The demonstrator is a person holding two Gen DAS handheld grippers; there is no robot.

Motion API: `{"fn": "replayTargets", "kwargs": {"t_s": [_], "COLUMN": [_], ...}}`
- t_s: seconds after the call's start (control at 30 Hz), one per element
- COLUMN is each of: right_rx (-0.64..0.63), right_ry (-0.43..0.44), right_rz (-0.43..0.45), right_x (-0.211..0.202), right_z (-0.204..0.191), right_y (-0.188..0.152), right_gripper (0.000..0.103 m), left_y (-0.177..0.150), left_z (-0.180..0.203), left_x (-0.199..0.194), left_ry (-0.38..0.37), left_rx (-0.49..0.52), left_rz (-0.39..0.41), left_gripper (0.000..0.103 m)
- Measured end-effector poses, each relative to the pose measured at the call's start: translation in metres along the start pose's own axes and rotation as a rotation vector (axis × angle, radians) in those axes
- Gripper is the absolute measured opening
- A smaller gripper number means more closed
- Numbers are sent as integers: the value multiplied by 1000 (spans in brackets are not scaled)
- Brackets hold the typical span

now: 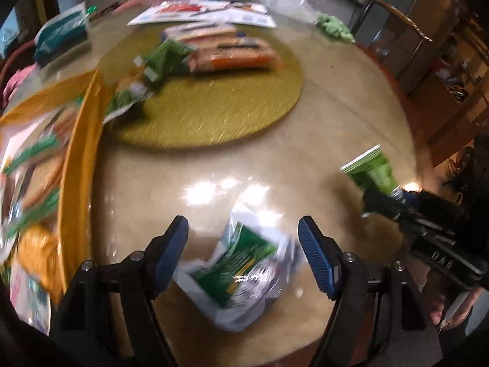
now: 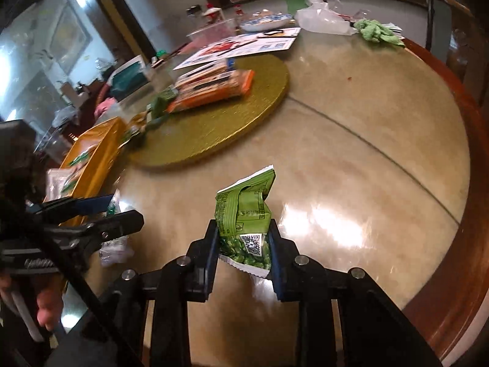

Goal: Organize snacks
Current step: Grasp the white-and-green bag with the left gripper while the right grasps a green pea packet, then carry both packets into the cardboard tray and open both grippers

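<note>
My right gripper (image 2: 244, 229) is shut on a light-green snack packet (image 2: 246, 211) with a QR code, held above the glossy table; the same green packet (image 1: 374, 174) and right gripper (image 1: 385, 202) show at the right of the left wrist view. My left gripper (image 1: 243, 229) stands open over a white and green snack packet (image 1: 240, 270) that lies on the table between its blue pads (image 1: 172, 250), which do not touch it. An orange tray (image 1: 78, 165) with several snack packets stands at the left. More packets (image 1: 226, 50) lie on the round gold mat (image 1: 214, 104).
Papers (image 1: 201, 10), a plate (image 2: 266, 21), a plastic bag (image 2: 321, 18) and a green cloth (image 2: 379, 32) sit at the far side of the round table. Its red-brown rim (image 2: 467, 214) curves along the right. A hand (image 2: 45, 309) holds the left gripper (image 2: 104, 211).
</note>
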State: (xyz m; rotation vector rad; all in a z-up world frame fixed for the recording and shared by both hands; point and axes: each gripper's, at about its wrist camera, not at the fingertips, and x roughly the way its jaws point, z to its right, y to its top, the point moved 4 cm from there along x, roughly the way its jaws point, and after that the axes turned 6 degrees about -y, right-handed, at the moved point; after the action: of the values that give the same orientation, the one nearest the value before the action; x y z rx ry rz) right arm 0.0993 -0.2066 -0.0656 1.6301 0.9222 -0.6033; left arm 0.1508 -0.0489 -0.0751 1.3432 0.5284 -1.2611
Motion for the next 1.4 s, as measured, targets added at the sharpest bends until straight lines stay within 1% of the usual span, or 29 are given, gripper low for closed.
{"fn": "replayTargets", "kwargs": {"t_s": [0.1,0.27,0.37,0.4,0.43,0.47,0.6,0.67,0.77,0.83,0.9,1.0,1.1,1.2,1.33,1.4], "right_rx": [-28,-47,-41,-42,-44,-47,-54,-61,-70,-72,-78,-90,-101,-117,-147,-159], "right_ry": [-14,-37,-43,-47,-49,-52,-53,-62,-83,-86,-91,-93,-87,-88,-67,-51], "right_rz": [8,19,24,25,26,27,32,31,32,31,31,30,27,24,22,17], "right_x": [-3,-8,-8,-8,-8,-8,-9,-9,-9,-9,-10,-10,-9,-9,-7,-5], "right_z": [-3,-7,-8,-8,-8,-9,-11,-12,-15,-18,-21,-25,-30,-36,-51,-59], "right_y": [-7,-15,-16,-15,-16,-17,-19,-20,-20,-21,-22,-24,-24,-25,-28,-29], "right_gripper": [28,29,29,29,29,29,29,29,28,28,28,28,28,28,27,27], "left_y": [-18,-33,-33,-34,-34,-34,-33,-33,-34,-36,-38,-44,-51,-60,-70,-75], "left_z": [-5,0,7,11,13,13,10,7,6,4,1,-3,-8,-13,-21,-25], "left_x": [-10,-13,-10,-7,-7,-8,-12,-13,-14,-17,-19,-23,-33,-48,-66,-77], "left_ry": [-19,20,63,92,108,108,47,48,64,66,35,27,-8,-21,-5,-9], "left_rx": [-26,-16,20,41,55,61,10,0,-1,-10,-45,-75,-119,-155,-198,-221], "left_rz": [15,43,60,62,68,73,79,85,94,108,116,139,171,206,250,270], "left_gripper": [75,75,75,71,62,60,59,59,52,31,29,28,24,23,22,22]}}
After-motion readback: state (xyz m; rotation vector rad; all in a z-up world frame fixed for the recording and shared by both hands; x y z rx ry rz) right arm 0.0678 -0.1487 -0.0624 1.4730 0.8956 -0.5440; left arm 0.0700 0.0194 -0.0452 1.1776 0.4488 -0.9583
